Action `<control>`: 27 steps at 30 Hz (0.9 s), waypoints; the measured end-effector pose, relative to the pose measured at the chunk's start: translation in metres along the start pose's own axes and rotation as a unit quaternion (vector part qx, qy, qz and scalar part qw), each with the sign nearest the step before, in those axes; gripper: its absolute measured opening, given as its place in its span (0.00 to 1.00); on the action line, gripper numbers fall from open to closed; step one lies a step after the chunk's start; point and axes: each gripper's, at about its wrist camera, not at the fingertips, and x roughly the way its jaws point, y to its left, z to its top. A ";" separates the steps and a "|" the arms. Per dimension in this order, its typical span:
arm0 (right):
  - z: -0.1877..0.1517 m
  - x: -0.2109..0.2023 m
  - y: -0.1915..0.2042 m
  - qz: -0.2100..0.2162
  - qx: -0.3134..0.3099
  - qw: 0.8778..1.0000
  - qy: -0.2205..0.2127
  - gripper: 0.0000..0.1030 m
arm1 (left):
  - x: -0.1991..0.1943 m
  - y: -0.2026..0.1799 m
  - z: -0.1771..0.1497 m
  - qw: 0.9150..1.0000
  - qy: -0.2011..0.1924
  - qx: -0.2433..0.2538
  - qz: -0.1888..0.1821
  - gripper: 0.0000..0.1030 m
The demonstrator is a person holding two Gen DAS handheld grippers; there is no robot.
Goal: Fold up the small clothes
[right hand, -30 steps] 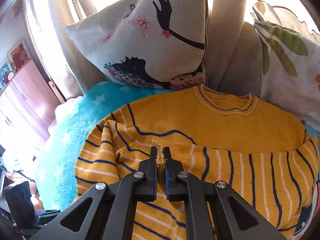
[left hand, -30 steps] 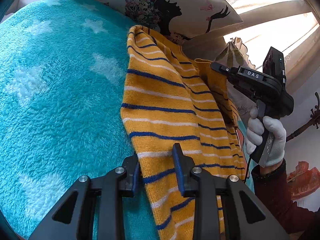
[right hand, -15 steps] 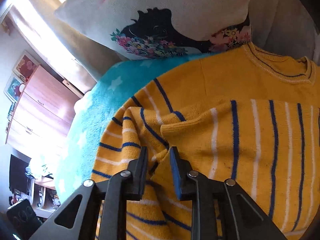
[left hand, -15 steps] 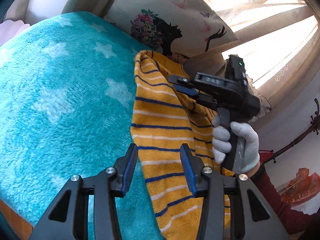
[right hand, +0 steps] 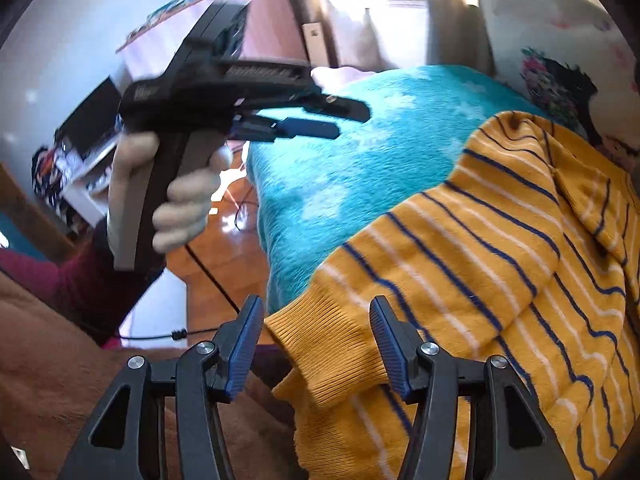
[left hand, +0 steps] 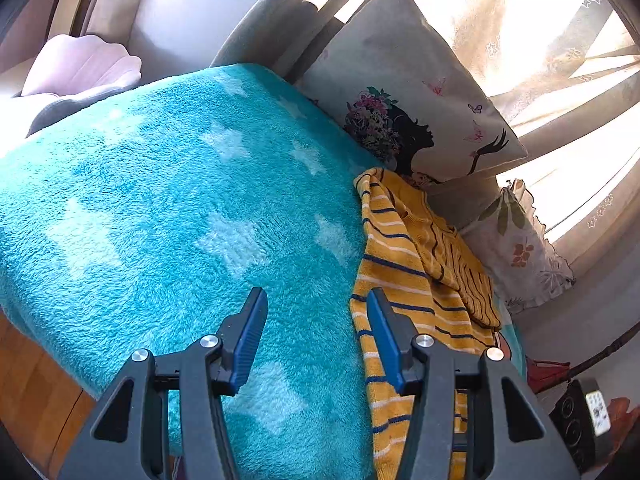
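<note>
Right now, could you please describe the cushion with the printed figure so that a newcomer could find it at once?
Start at the turquoise blanket; the striped sweater lies along one edge. Behind its far end leans the cushion, pale with a black silhouette, unlike the leafy frilled pillow.

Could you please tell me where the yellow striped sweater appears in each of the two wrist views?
Left wrist view: the yellow striped sweater lies right of centre, on the turquoise blanket's right edge.
Right wrist view: it fills the lower right, with its ribbed cuff between the open fingers.
Shared landmark: the silhouette pillow, behind the sweater in both.
</note>
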 end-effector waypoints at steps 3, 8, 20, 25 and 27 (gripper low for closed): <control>-0.007 0.017 0.019 -0.043 -0.045 0.998 0.010 0.58 | -0.005 -0.009 -0.004 1.000 -0.001 0.009 -0.002 0.48; -0.002 0.026 0.008 -0.108 -0.028 0.994 -0.003 0.08 | -0.012 -0.020 -0.012 1.000 -0.006 0.027 0.001 0.50; 0.079 -0.147 -0.100 -0.057 0.166 0.955 -0.240 0.01 | -0.024 -0.040 -0.011 0.999 -0.017 0.047 -0.001 0.51; 0.035 -0.232 -0.197 -0.147 0.303 0.887 -0.316 0.05 | -0.011 -0.052 -0.012 0.998 -0.004 0.063 -0.011 0.53; 0.009 -0.232 -0.218 -0.193 0.324 0.878 -0.293 0.05 | -0.005 -0.054 -0.012 0.998 -0.003 0.066 -0.013 0.53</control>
